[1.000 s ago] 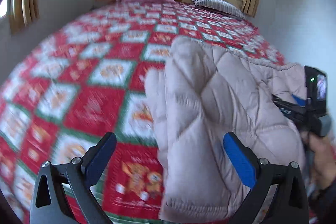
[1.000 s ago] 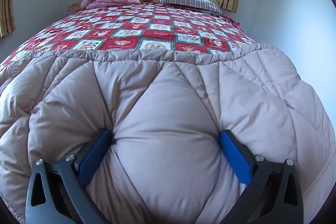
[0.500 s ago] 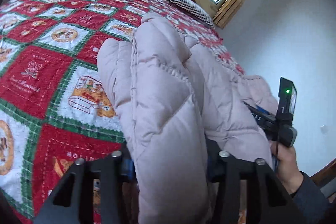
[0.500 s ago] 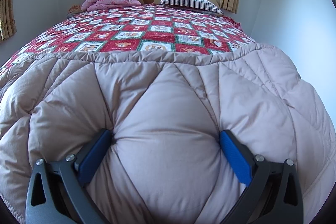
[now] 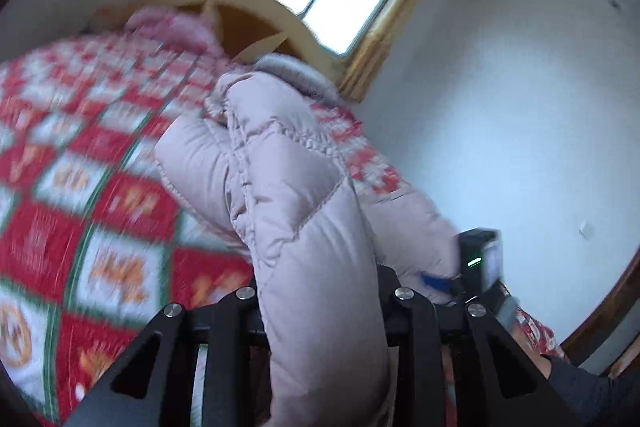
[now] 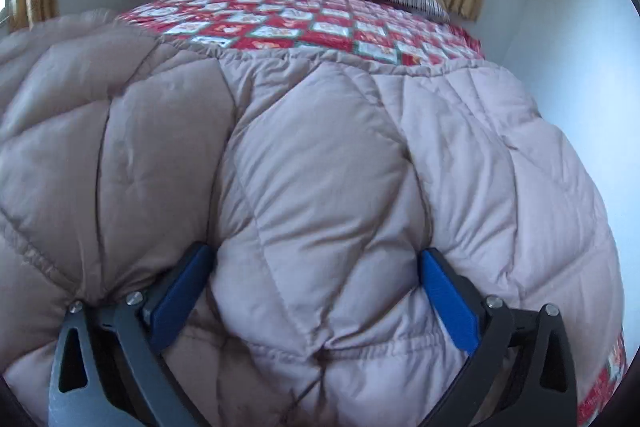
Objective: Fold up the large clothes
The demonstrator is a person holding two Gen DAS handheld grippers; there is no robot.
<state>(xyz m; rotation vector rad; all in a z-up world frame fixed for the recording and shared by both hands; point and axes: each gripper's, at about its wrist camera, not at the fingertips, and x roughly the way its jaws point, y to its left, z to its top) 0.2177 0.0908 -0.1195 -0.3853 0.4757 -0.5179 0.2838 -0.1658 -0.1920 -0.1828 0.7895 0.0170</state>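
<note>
My left gripper [image 5: 320,311] has its fingers pinched narrow on a thick fold of the padded coat [image 5: 288,195]; they have just been closing, and the quilted stuff bulges up between them and hides the pads. My right gripper [image 6: 316,291] stands with its blue fingers [image 6: 182,291] wide, a fat quilted panel swelling between them. The pads lie against the coat [image 6: 320,155], but I cannot tell whether they truly press on it.

The coat is spread across the near end of the bed, over the red patchwork bedspread [image 6: 304,23]. The end I have pinched stands up off the bed; the rest lies puffed and flat.

I judge this to be the start of a fold: one side caught and raised, ready to be carried across the body. Next the left must swing its fold over and lay it flat without slipping. The right should pin the bulk so that it does not drag along.
</note>
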